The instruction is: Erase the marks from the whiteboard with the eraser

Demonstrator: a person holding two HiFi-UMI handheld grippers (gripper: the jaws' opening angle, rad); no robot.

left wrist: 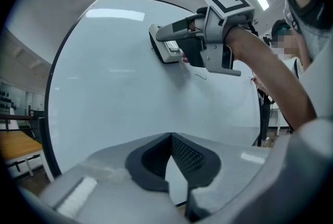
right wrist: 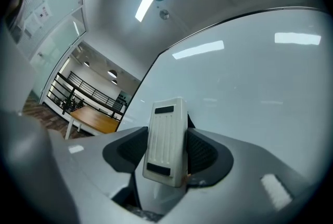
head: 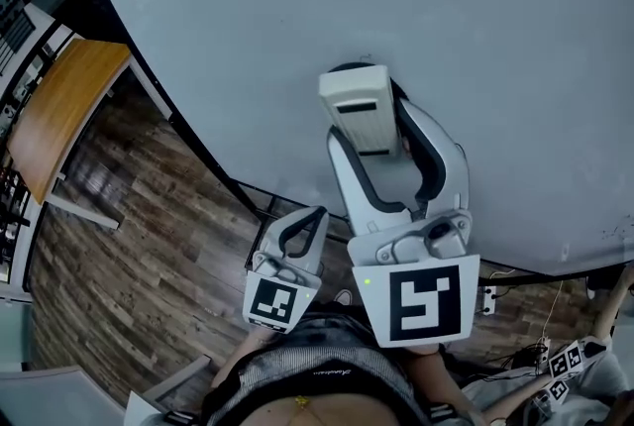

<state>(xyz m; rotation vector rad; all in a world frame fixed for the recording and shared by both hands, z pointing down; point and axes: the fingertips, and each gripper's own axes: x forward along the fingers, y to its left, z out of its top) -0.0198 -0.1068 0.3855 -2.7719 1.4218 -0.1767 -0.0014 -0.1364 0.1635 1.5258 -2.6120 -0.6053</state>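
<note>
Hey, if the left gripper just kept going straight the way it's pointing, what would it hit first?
Most likely the bare whiteboard, lower than the eraser, though depth is hard to judge. The jaws of the left gripper are shut and empty.
</note>
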